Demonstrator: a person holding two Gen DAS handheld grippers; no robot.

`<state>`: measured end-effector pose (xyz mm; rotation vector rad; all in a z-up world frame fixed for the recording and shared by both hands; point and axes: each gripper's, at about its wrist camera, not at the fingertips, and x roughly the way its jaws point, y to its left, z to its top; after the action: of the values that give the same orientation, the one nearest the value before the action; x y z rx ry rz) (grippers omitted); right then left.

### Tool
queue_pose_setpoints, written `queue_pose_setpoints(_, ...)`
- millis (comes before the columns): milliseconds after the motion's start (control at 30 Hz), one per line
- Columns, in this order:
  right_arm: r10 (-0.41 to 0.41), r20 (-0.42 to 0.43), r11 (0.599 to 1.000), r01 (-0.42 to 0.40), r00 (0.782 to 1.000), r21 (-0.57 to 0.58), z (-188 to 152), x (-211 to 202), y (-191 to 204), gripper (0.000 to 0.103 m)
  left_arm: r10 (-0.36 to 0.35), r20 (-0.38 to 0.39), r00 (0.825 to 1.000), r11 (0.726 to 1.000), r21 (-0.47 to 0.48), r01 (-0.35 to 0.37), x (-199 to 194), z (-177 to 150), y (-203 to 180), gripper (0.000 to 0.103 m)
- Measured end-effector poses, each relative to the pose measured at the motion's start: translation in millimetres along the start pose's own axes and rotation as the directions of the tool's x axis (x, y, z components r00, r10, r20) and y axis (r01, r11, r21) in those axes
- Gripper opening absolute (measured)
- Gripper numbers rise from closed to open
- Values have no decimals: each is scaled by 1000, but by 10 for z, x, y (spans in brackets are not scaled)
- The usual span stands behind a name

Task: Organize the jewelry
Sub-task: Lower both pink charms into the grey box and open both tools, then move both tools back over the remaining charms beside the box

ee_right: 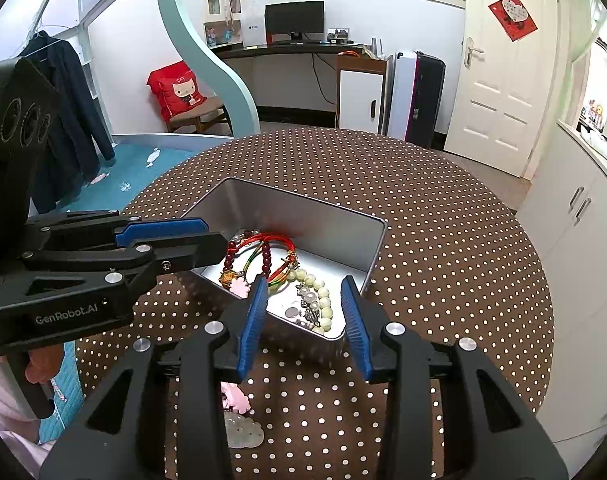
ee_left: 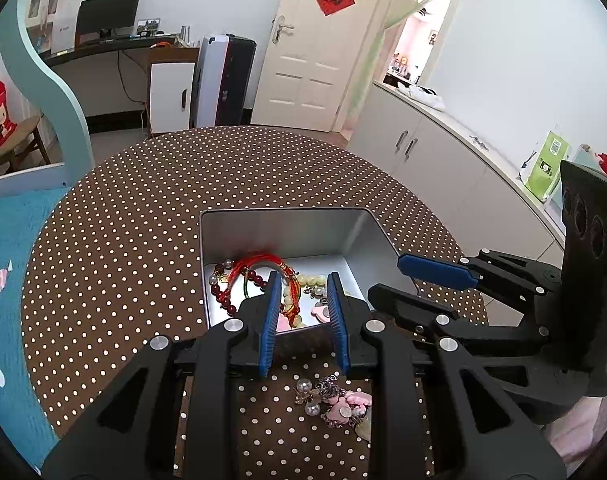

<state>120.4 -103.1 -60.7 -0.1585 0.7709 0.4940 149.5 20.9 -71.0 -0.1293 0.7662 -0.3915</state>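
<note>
A silver metal tin (ee_left: 355, 236) (ee_right: 335, 216) stands on the polka-dot round table. Inside lie a red string bracelet (ee_left: 259, 262) (ee_right: 279, 244), a dark red bead bracelet (ee_left: 223, 300) (ee_right: 265, 256), a pale green bead bracelet (ee_left: 307, 280) (ee_right: 323, 300) and small charms. A pink-and-silver charm chain (ee_left: 339, 400) lies on the table in front of the tin, below my left gripper (ee_left: 303, 308), which is open and empty at the tin's near edge. My right gripper (ee_right: 305, 312) is open and empty over the tin's near corner. A pink charm and a pale jade pendant (ee_right: 243, 428) lie beneath it.
The brown dotted table (ee_left: 143, 220) (ee_right: 443, 240) has a blue bed (ee_left: 3, 280) on the left and white cabinets (ee_left: 443, 152) on the right. Each gripper shows in the other's view: the right one (ee_left: 435, 272) beside the tin, the left one (ee_right: 163, 236) by its left wall.
</note>
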Motion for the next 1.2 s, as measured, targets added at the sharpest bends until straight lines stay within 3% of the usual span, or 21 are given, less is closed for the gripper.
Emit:
queue_pose_setpoints(333, -16, 30, 1000, 16, 999, -4, -56, -136, 59, 49, 4, 23, 1000, 1000, 15, -5, -144, -73, -91, 25)
queue_pose_setpoints(433, -19, 39, 1000, 19, 999, -4, -100, -203, 61, 50, 14, 38, 999, 1000, 15, -15, -219, -104, -110, 40)
queue_pose_setpoints(667, -5, 30, 1000, 5, 1000, -4, -277, -283, 106, 53, 28, 46, 999, 1000, -1, -28, -379, -288, -83, 40)
queue_pose_setpoints(1033, 90, -80, 996, -92, 993, -11, -536, 11, 257, 53, 48, -11, 999, 998, -36, -49, -408, -569, 61, 40)
queue_pose_setpoints(1200, 109, -114, 994, -108, 987, 15, -538, 152, 225, 41, 51, -38, 998, 997, -53, -53, -372, -656, 126, 40)
